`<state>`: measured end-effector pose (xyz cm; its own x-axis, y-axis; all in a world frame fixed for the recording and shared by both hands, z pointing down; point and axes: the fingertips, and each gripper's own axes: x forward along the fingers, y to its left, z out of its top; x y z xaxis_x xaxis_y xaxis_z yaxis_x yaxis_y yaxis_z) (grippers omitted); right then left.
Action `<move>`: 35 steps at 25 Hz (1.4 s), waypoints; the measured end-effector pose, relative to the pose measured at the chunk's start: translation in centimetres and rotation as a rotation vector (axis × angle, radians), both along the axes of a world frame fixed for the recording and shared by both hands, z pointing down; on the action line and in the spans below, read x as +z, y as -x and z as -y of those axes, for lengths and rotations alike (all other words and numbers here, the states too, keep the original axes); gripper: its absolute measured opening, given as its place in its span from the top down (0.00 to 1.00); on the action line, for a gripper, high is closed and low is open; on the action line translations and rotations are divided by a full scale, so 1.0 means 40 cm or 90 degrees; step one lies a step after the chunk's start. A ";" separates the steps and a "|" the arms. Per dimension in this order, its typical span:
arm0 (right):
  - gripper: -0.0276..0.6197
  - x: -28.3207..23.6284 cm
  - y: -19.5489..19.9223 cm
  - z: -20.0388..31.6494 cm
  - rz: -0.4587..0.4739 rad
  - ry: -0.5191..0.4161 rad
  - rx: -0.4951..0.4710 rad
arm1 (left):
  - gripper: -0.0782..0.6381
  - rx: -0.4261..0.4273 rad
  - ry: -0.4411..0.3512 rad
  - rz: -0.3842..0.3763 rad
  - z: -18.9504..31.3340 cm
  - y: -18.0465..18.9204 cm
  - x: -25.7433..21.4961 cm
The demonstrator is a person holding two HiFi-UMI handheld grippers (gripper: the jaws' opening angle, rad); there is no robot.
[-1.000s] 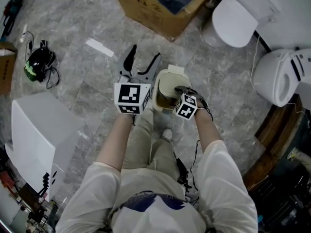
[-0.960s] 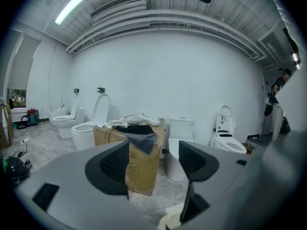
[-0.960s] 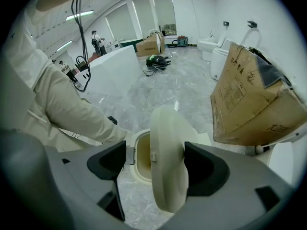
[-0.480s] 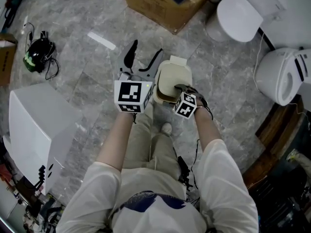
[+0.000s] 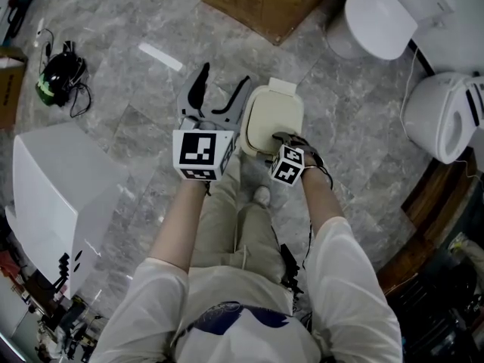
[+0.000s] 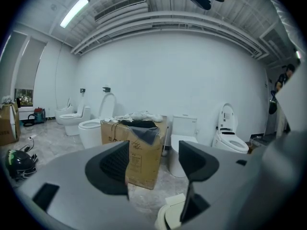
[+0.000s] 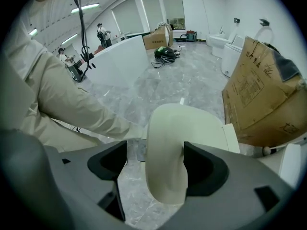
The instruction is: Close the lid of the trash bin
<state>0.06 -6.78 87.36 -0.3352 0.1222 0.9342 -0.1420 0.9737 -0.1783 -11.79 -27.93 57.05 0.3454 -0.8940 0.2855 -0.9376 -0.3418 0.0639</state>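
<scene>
Head view: the trash bin lid (image 5: 274, 118) looked down or nearly so, at 12 o'clock from the person's knees. The right gripper (image 5: 281, 139) pointed steeply down over the lid's 6 o'clock edge, and the left gripper (image 5: 221, 89) sat at its 9 o'clock, clear of it. Only the right gripper view showed those jaws apart around the lid edge, with a gap at the left pad. In the left gripper view the jaws were apart and empty, with a cardboard box (image 6: 139, 147) at 12 o'clock.
</scene>
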 end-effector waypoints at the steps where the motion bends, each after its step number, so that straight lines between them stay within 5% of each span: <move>1: 0.37 0.009 0.001 -0.005 -0.003 0.001 -0.003 | 0.47 0.000 -0.001 0.001 -0.001 0.003 0.003; 35: 0.41 0.214 0.007 -0.072 -0.031 0.010 -0.035 | 0.47 -0.029 -0.009 0.025 -0.031 0.046 0.109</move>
